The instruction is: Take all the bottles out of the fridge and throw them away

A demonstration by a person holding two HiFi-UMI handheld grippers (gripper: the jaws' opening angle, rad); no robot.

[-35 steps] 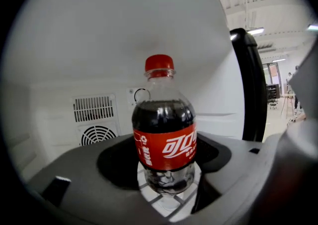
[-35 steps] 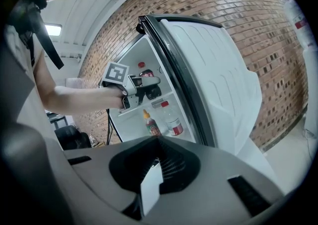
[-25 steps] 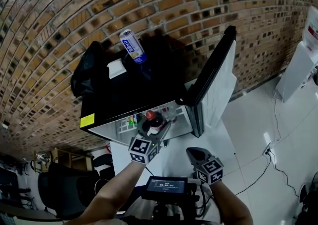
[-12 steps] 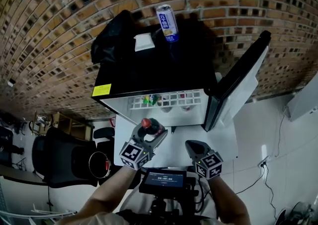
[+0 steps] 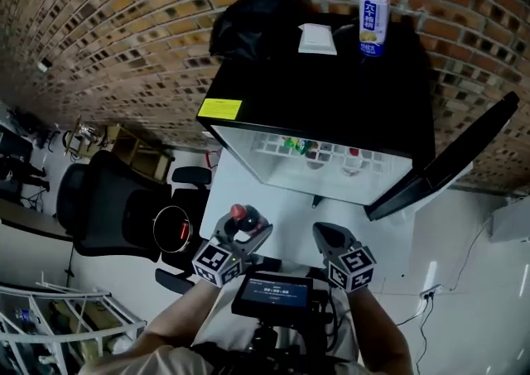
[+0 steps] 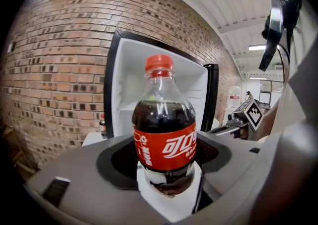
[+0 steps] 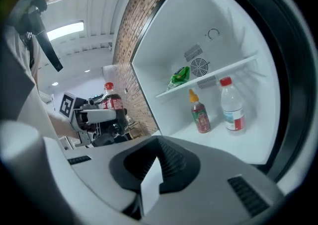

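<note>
1. Your left gripper [image 6: 166, 169] is clamped on the dark cola bottle of clear plastic with a red cap and red label [image 6: 165, 134]. The bottle stands upright, outside the black mini fridge with a white interior [image 5: 315, 108].
2. Your right gripper [image 7: 149, 184] has its jaws pressed together with nothing between them.
3. The step in hand looks like carrying this bottle off to throw it away. The round dark container with red inside [image 5: 172, 229], low to your left, may be the bin; I cannot be sure.
4. Two bottles stand side by side on the fridge floor: a small red-labelled bottle with an orange cap [image 7: 200, 114] and a clear plastic bottle with a red cap [image 7: 232, 110].
5. Next, bring the cola over the bin before you let go, and spread your right jaws before reaching in.
</note>
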